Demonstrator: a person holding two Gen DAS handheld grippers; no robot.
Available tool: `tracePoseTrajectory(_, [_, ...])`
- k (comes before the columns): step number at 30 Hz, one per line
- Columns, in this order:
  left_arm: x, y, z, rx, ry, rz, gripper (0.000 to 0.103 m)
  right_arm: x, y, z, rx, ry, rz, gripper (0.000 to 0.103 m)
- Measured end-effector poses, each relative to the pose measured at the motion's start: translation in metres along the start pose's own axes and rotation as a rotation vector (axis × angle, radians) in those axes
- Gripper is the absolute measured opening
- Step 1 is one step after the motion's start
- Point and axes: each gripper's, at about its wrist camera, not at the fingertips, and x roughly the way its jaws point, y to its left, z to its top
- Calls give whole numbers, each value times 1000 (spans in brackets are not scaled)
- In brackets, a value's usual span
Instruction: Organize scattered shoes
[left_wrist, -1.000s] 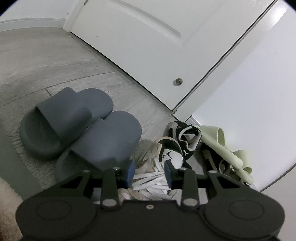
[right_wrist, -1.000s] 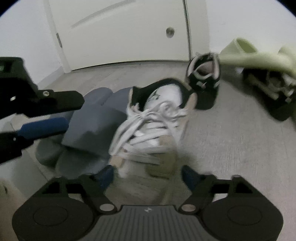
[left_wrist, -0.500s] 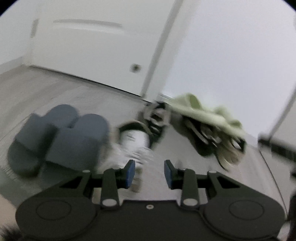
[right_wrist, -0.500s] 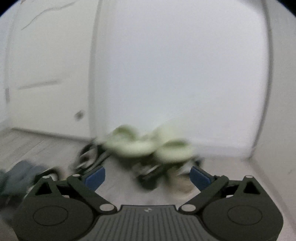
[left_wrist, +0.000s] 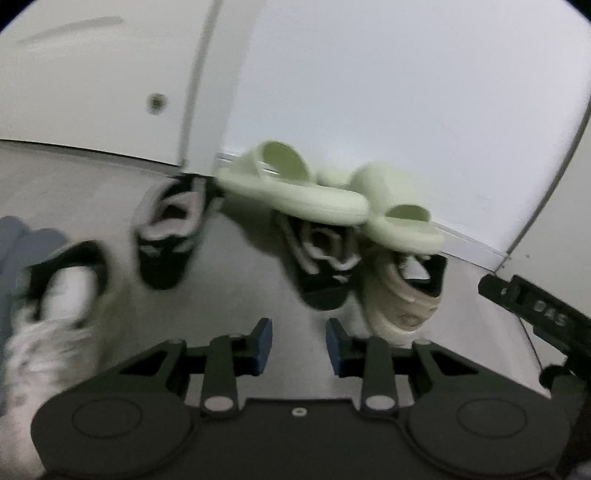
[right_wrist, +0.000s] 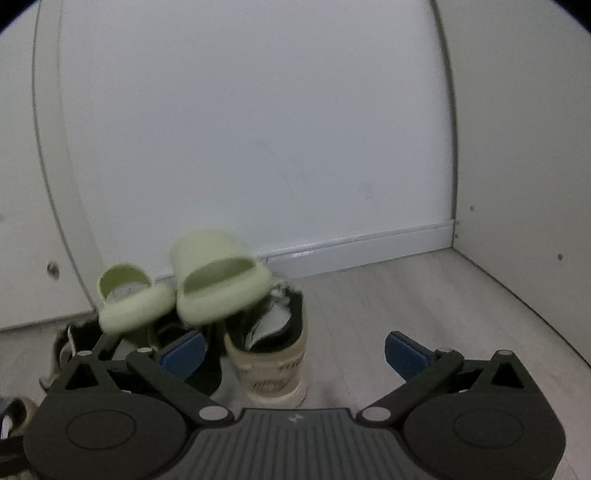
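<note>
While the right gripper (right_wrist: 293, 352) gapes wide, the left gripper (left_wrist: 298, 341) (narrower gap) holds nothing.

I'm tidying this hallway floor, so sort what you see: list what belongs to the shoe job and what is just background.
For the job:
- two pale green slides, stacked on other shoes
- cream sneaker beneath them
- black-and-white shoes
- white laced sneaker
- grey slides, at the edge
- left gripper and right gripper, both empty

Just there:
- white door
- baseboard
</note>
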Motion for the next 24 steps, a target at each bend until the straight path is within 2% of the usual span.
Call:
tracePoseTrajectory(3, [30, -28, 11, 42, -1, -29, 27, -4, -14, -1, 39, -18, -49, 103])
tracePoseTrajectory(7, [74, -60, 24, 47, 26, -81, 27, 4, -47, -1, 246, 28, -22, 103])
tracePoseTrajectory(11, [108, -83, 30, 57, 20, -74, 27, 9, -71, -5, 401, 66, -1, 103])
tracePoseTrajectory(14, [131, -88, 33, 56, 34, -18, 27, 15, -74, -9, 418, 79, 1, 103])
tracePoseTrajectory(18, [146, -87, 31, 36, 50, 1, 29, 21, -73, -11, 431, 95, 15, 103])
tracePoseTrajectory(24, [139, -95, 23, 124, 44, 33, 24, 18, -69, -6, 426, 104, 28, 103])
